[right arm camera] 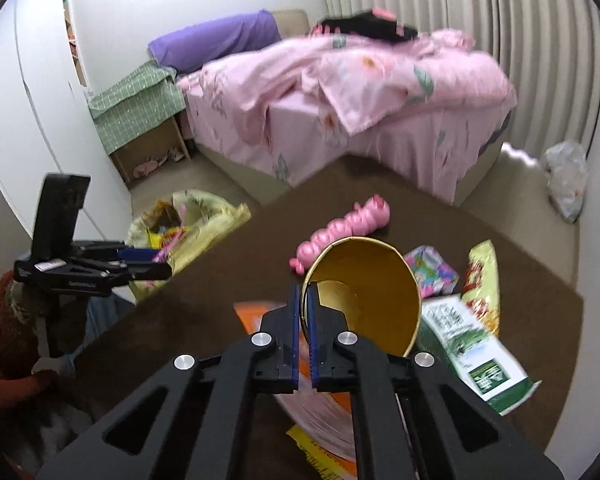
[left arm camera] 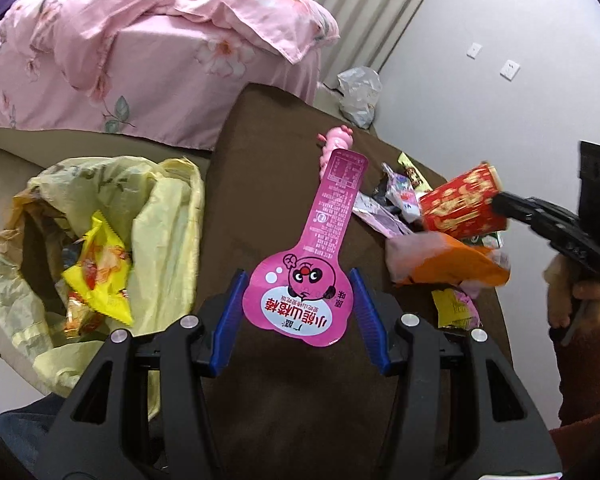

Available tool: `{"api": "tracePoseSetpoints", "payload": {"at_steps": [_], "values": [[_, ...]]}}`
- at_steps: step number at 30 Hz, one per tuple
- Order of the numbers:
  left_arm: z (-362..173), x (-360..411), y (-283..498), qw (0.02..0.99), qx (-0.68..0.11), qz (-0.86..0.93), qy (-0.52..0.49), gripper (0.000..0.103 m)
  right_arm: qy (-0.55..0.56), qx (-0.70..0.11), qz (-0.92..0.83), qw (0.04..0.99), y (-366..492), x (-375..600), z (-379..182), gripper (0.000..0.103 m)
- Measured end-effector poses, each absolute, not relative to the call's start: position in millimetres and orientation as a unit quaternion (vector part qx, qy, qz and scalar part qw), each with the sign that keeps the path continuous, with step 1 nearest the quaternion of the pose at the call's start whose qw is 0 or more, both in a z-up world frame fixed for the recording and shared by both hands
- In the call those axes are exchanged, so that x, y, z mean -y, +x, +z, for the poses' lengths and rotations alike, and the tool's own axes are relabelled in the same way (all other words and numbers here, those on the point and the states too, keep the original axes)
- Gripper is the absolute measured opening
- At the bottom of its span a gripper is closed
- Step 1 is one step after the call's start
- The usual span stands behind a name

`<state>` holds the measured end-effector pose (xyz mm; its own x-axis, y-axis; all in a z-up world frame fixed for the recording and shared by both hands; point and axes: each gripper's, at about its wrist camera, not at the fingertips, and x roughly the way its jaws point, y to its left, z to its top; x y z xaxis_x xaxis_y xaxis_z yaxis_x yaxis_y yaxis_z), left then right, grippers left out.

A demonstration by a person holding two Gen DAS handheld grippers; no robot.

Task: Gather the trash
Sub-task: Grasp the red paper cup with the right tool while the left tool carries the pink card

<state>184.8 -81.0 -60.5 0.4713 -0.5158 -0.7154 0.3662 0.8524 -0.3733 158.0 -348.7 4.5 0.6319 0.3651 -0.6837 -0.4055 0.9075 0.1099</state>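
Left wrist view: the left tongs (left arm camera: 296, 296), black arms with ribbed blue pads, stood half-spread, pinching the round end of a pink wrapper (left arm camera: 320, 252) between the pads.
Pink wrapper: flat glossy film, guitar-shaped, a round head with a cartoon face and a long printed neck running away from the left tongs over the bench (left arm camera: 260, 208).
Bench: brown, matte, suede-like top beneath both tongs.
Trash bag: pale yellow crinkled plastic (left arm camera: 168, 224), mouth open, to the left of the left tongs and below the bench edge, holding a yellow zigzag-edged snack packet (left arm camera: 100, 264).
Right wrist view: the right tongs (right arm camera: 305, 312) were closed tight on the rim of a paper cup (right arm camera: 376, 296), one pad inside and one outside the wall.
Paper cup: smooth cardboard cone, red with gold pattern outside, plain yellow inside, tipped on its side with its mouth toward the right camera.
Litter pile: orange foil bag (left arm camera: 456, 264) under the cup; a white and green carton (right arm camera: 472, 344) and a crumpled multicoloured wrapper (right arm camera: 432, 272) right of the right tongs.
Pink toy: knobbly, caterpillar-shaped (right arm camera: 344, 232), on the bench beyond the cup.
Bed: pink floral duvet (right arm camera: 380, 84), rumpled, far beyond both tongs.
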Motion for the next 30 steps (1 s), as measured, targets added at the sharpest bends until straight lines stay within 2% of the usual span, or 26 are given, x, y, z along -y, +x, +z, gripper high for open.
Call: {"api": "tracePoseSetpoints", "payload": {"at_steps": [6,16,30], "values": [[-40,59,175,0.870,-0.423,-0.236,-0.092,0.050,-0.051,-0.331,0.214,0.918,148,330,41,0.006],[-5,8,157,0.905,-0.375,-0.182,-0.084,0.050,-0.097,-0.295,0.265,0.913,144,260,57,0.006],[-15,-73,153,0.918,-0.369,-0.096,-0.112,0.050,-0.118,-0.287,0.332,0.891,156,180,51,0.006]]}}
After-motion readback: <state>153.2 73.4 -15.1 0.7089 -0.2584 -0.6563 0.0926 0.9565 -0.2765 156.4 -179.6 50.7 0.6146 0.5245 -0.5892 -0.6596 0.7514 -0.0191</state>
